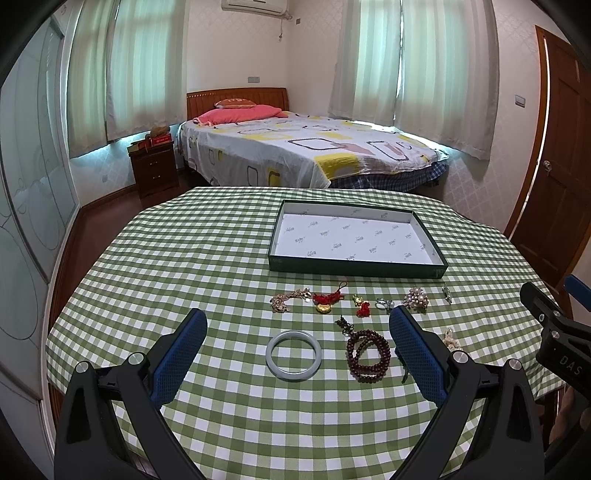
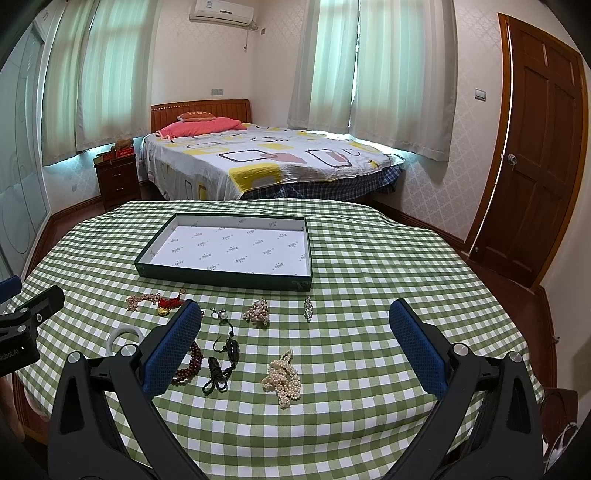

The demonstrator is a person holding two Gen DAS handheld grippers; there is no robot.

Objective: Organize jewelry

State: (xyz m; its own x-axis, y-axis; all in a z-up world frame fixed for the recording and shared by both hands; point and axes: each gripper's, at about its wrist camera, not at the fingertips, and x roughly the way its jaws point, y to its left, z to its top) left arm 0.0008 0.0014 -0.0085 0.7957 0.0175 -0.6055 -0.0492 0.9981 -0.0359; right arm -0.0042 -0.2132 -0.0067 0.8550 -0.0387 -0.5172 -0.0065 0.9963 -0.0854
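**Jewelry spread before an open tray, both grippers wide and empty**

On the checked table point(image 1: 221, 258), a dark-rimmed tray point(image 1: 354, 267) sits toward the far edge. Nearer lie a pale bangle point(image 1: 294, 357), dark red beads point(image 1: 368, 355), a pearl strand point(image 2: 282, 376) and small brooches, partly hidden by blue fingers point(image 1: 415, 354). The left gripper point(image 1: 295, 354) and right gripper point(image 2: 295, 350) gape, holding nothing. The tray's printed lining is too small to read; "DAS" perhaps shows on the neighbouring tool.

**Setting: home bedroom**

Ahead of the fingers: wooden-headboard bed point(image 1: 295, 147) with patterned sheet and pink pillow point(image 1: 240, 112); dark nightstand point(image 1: 155, 166) beside it; curtained windows point(image 2: 388, 74); wall air conditioner point(image 2: 221, 11); panelled wooden door point(image 2: 535, 147) beyond the right finger; gingham-clothed table point(image 1: 221, 240) beneath them.
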